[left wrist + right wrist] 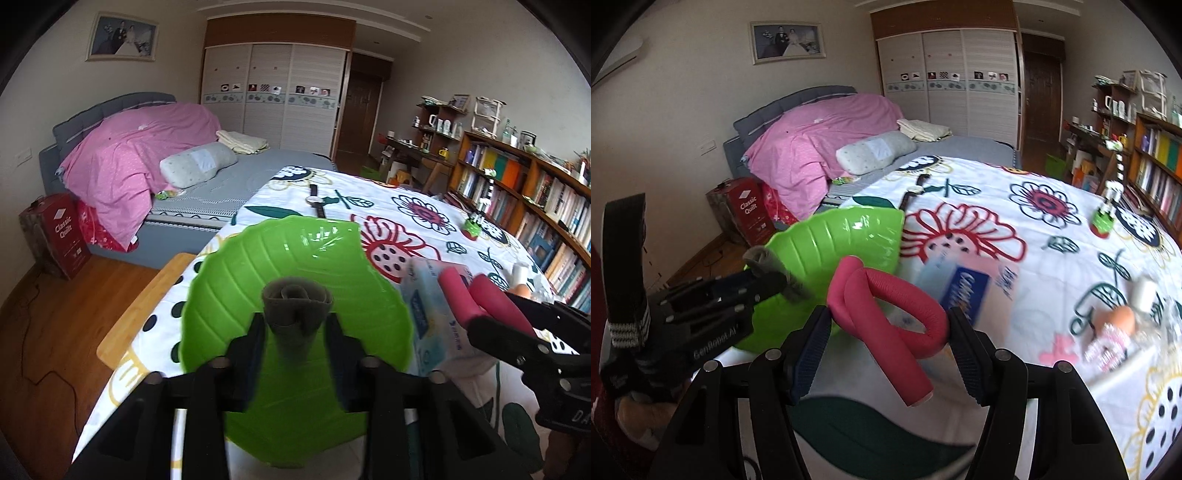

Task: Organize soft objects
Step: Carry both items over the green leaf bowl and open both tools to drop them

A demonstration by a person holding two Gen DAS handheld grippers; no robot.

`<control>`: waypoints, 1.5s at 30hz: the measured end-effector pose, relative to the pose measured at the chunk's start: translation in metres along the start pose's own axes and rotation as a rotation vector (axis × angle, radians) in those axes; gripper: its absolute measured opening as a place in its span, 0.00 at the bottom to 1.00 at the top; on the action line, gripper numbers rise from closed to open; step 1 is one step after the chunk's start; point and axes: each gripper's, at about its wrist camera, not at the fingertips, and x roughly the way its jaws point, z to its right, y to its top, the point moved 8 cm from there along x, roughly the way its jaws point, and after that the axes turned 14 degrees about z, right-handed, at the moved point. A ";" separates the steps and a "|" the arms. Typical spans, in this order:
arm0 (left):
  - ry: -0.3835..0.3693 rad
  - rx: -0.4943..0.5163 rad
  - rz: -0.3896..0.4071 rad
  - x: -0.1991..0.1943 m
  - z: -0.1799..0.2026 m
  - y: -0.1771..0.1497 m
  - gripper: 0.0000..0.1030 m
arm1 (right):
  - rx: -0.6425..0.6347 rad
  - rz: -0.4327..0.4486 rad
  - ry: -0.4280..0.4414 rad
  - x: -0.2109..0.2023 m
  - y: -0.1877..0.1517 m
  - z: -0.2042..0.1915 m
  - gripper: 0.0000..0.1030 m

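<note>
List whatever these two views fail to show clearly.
- Tissue pack print: motion-blurred in the right wrist view; in the left, the pink foam tube covers part.
- Green leaf bowl near rim: left gripper hides it.
- Grey roll underside: hidden between the fingers.
- Book titles: too small.

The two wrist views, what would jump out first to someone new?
The green bowl on the flowered tablecloth, dead ahead of both grippers. A grey roll sits between the left gripper's fingers over it; beside it, the right gripper holds a looped pink tube.
</note>
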 end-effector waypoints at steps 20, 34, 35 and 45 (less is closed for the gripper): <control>0.196 -0.048 0.115 -0.021 -0.067 0.023 1.00 | 0.036 -0.029 0.092 0.076 0.020 -0.034 0.64; 0.185 -0.058 0.096 -0.020 -0.065 0.020 1.00 | 0.092 -0.054 0.144 0.089 0.016 -0.035 0.67; 0.182 -0.056 0.094 -0.019 -0.063 0.020 1.00 | 0.096 -0.050 0.143 0.087 0.015 -0.033 0.67; 0.168 -0.047 0.091 -0.023 -0.050 0.021 1.00 | 0.109 -0.010 0.107 0.073 0.020 -0.017 0.67</control>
